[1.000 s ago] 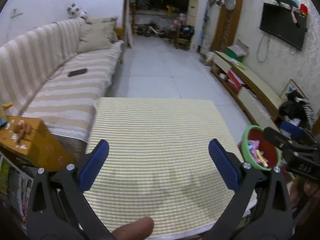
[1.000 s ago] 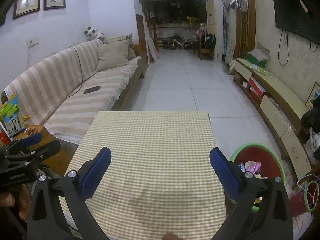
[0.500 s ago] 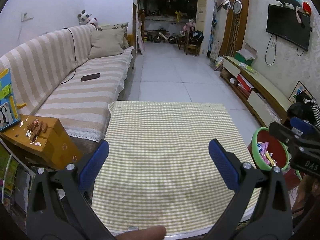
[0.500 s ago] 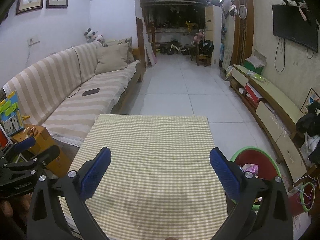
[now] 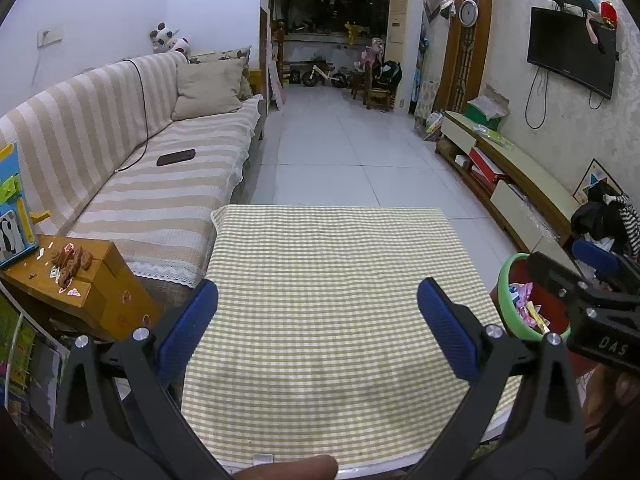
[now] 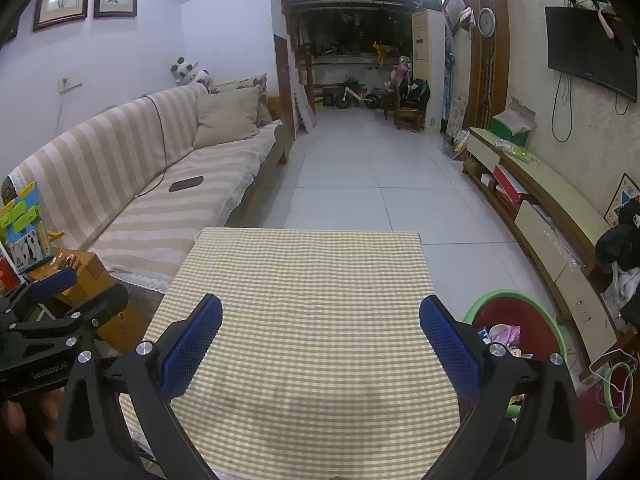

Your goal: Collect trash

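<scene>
A red bin with a green rim (image 6: 520,312) (image 5: 505,292) stands on the floor at the table's right side and holds several colourful wrappers (image 6: 502,334) (image 5: 528,310). The table under a green-and-white checked cloth (image 5: 328,280) (image 6: 304,304) carries no loose trash that I can see. My left gripper (image 5: 318,320) hovers open over the near half of the cloth with nothing between its blue pads. My right gripper (image 6: 320,336) is open and empty too, also above the near edge. In the left wrist view the right gripper (image 5: 592,280) shows beside the bin.
A striped sofa (image 5: 160,168) with a dark phone (image 5: 176,157) runs along the left. A cardboard box (image 5: 80,280) with small scraps on it sits by the table's left corner. A low TV cabinet (image 6: 552,216) lines the right wall. Tiled floor (image 6: 360,168) stretches beyond the table.
Both grippers have tilted up and drawn back from the table, so more of the room shows. Both stayed open and empty.
</scene>
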{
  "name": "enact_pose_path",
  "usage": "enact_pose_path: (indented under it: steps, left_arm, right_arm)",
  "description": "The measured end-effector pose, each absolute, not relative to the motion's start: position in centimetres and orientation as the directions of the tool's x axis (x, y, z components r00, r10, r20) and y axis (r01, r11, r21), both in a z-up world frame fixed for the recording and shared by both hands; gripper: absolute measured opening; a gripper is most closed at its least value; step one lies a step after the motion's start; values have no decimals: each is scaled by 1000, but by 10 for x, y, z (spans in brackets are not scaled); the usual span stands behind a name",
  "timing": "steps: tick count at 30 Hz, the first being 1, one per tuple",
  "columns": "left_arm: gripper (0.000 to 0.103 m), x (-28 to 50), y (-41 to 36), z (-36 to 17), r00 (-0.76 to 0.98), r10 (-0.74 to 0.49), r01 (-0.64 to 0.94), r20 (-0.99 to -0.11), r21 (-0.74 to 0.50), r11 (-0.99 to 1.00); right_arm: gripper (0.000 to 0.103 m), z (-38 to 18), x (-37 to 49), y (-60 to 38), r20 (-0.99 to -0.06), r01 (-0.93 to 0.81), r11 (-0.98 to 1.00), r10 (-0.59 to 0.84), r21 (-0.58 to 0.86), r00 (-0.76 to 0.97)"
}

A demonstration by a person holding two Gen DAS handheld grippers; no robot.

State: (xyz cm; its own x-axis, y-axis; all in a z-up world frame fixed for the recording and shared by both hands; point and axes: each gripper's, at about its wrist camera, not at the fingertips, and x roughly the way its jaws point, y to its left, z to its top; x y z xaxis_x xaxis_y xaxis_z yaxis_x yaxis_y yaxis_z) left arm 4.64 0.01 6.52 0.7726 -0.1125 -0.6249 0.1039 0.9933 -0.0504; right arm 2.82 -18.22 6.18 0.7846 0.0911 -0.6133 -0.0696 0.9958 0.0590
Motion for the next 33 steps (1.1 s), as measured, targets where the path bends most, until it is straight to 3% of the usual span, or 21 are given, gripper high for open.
enact_pose_path:
  steps: [33]
  left_arm:
    - [98, 47, 1, 66, 769, -117, 101, -629, -62, 993]
  right_arm:
    - [96, 54, 25, -183, -625, -64, 996, 92, 67, 775]
